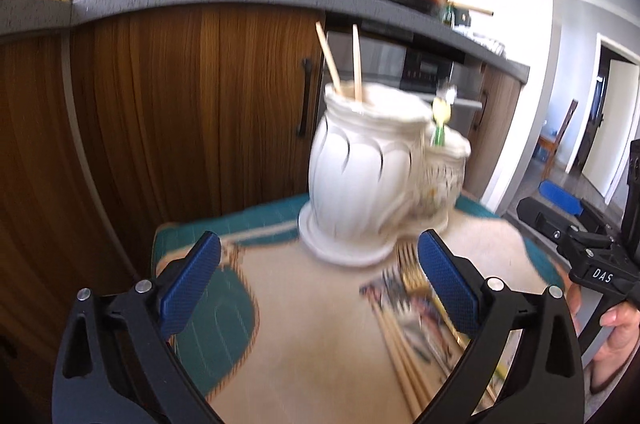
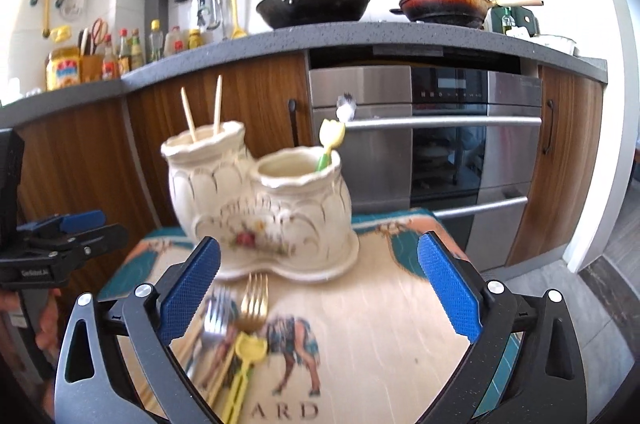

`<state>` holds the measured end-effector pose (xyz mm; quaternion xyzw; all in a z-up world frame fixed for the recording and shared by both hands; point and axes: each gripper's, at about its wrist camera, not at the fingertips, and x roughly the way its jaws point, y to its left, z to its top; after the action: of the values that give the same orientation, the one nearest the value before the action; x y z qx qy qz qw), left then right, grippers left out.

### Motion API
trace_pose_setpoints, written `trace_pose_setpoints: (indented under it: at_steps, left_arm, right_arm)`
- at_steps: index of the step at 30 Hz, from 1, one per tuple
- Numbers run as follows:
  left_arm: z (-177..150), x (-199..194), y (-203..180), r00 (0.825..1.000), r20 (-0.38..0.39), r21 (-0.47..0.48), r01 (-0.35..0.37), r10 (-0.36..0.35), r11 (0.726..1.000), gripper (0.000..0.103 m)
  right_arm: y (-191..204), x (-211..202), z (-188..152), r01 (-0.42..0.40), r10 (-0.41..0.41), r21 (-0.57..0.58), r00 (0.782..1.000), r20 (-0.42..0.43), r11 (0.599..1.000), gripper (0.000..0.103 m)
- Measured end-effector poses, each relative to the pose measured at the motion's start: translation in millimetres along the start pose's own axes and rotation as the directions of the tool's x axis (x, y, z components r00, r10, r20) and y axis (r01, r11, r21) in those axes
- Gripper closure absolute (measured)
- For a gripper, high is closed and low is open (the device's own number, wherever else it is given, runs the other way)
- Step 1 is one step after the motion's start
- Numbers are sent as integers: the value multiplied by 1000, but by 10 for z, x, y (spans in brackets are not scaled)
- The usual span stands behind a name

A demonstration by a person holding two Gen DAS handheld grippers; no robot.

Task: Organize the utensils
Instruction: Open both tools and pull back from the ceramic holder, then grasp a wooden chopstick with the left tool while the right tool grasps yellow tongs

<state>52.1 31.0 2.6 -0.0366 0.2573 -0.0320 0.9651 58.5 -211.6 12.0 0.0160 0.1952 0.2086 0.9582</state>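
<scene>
Both grippers' textured blue fingers [image 2: 188,294] spread wide before the fluted ceramic holder [image 2: 260,208].

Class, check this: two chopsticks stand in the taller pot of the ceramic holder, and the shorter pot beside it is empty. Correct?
Not quite. The chopsticks do stand in the taller pot, but the shorter pot is not empty: a yellow-handled spoon stands in it, as the right wrist view shows.

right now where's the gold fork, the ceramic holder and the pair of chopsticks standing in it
gold fork [image 2: 253,298]: right wrist view, on its tines.
ceramic holder [image 2: 276,220]: right wrist view, on the front wall of its shorter pot.
chopsticks [image 2: 217,104]: right wrist view, on the shaft of the right-hand stick above the taller pot.
</scene>
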Motion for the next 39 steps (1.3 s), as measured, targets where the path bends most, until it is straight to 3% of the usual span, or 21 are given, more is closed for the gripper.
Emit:
trace_pose_setpoints:
  at_steps: [8, 16, 22, 31, 35, 39]
  left_arm:
    - [-322, 16, -113, 987, -158, 53, 15, -6, 999, 6]
    - [-609, 44, -262, 953, -302, 122, 15, 23, 992, 6]
    - [-730, 70, -299, 930, -365, 144, 20, 34, 989, 7]
    - [-759, 143, -402, 917, -397, 178, 31, 43, 983, 27]
    - [-703, 147, -394, 907, -422, 175, 57, 23, 983, 54]
    - [-667, 160, -350, 900, -436, 170, 67, 14, 983, 61]
  right_arm:
    - [-97, -25, -195, -18, 23, 62, 995, -94, 998, 5]
    - [-87, -40, -313, -15, 24, 68, 989, -144, 998, 5]
    - [-74, -31, -314, -17, 27, 70, 989, -146, 997, 5]
    - [-52, 3, -303, 8, 1, 48, 983, -183, 999, 5]
    - [-5, 5, -291, 10, -5, 18, 964, -266, 1000, 5]
    - [67, -1, -379, -31, 28, -2, 937, -349, 1000, 6]
